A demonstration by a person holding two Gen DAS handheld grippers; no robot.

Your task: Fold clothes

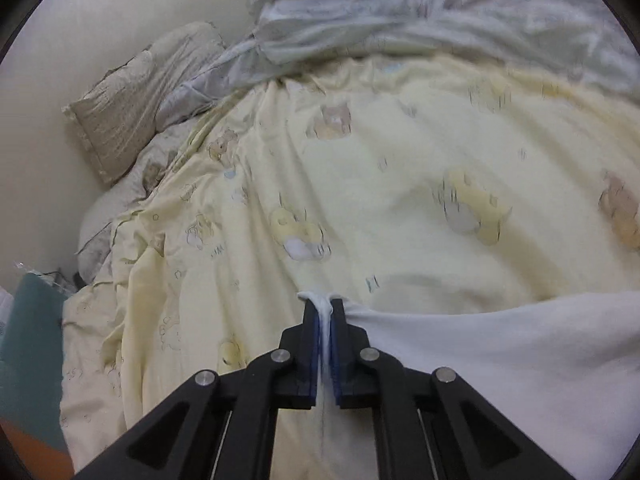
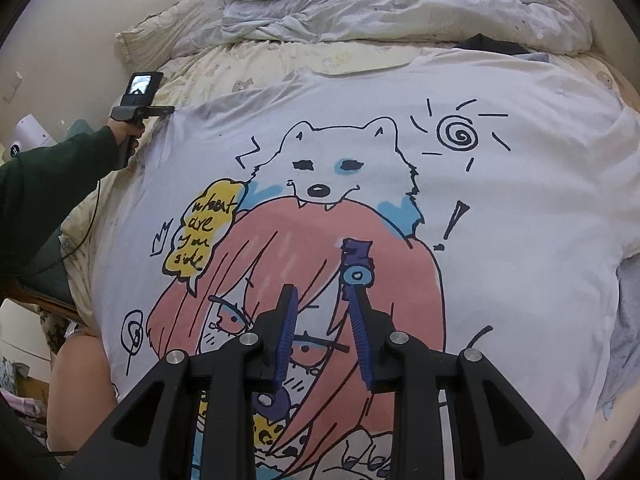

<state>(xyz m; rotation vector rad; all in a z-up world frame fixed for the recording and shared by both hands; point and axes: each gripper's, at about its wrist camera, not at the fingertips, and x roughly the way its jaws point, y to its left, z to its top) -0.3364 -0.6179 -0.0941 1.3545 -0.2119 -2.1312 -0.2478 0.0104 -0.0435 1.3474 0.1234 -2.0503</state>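
One yellow bedspread (image 1: 400, 152), one white T-shirt (image 2: 520, 208); left claw (image 1: 325, 308) pinching its edge, right claw (image 2: 322, 300) spread.

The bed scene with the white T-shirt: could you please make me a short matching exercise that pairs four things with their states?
Things:
1. left gripper
2. right gripper
3. white T-shirt
4. grey blanket

States:
A. crumpled at the far end of the bed
B. open above the print
C. spread print-up on the yellow cover
D. shut on white cloth

Pairs: 1-D, 2-B, 3-C, 4-A

Home bedroom: bed, bear-print duvet (image 1: 360, 184), pillow (image 1: 132, 100), rumpled blanket (image 2: 400, 4).
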